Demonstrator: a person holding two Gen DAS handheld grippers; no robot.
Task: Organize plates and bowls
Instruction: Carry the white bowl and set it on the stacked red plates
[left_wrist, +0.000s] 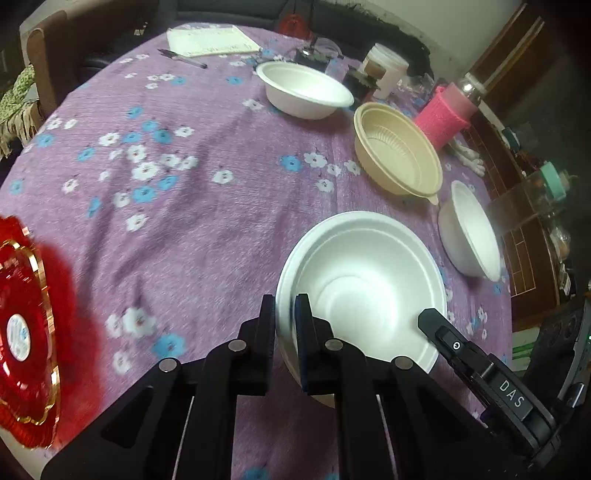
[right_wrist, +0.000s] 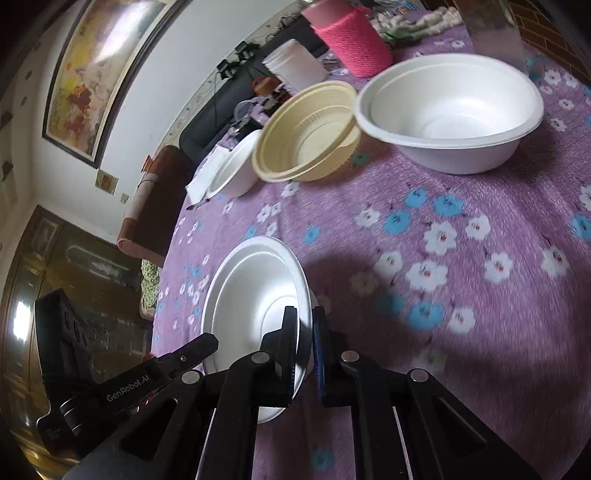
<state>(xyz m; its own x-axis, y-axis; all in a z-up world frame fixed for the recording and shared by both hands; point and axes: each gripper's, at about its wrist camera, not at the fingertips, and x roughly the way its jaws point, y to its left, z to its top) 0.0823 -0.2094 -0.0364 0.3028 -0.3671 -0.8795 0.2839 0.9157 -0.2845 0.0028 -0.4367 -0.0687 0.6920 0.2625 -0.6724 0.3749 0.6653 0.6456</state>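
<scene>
A white foam bowl is held by its rim from two sides over the purple flowered tablecloth. My left gripper is shut on its near-left rim. My right gripper is shut on the opposite rim of the same bowl and shows in the left wrist view as a black finger at the bowl's right edge. Beyond stand a beige ribbed bowl, a white bowl at the back and another white bowl on the right. A red plate with gold trim lies at far left.
A pink knitted bottle, a white jar and small clutter stand along the table's back right. A notepad and pen lie at the far edge. A brown chair stands behind the table. The table edge drops off at right.
</scene>
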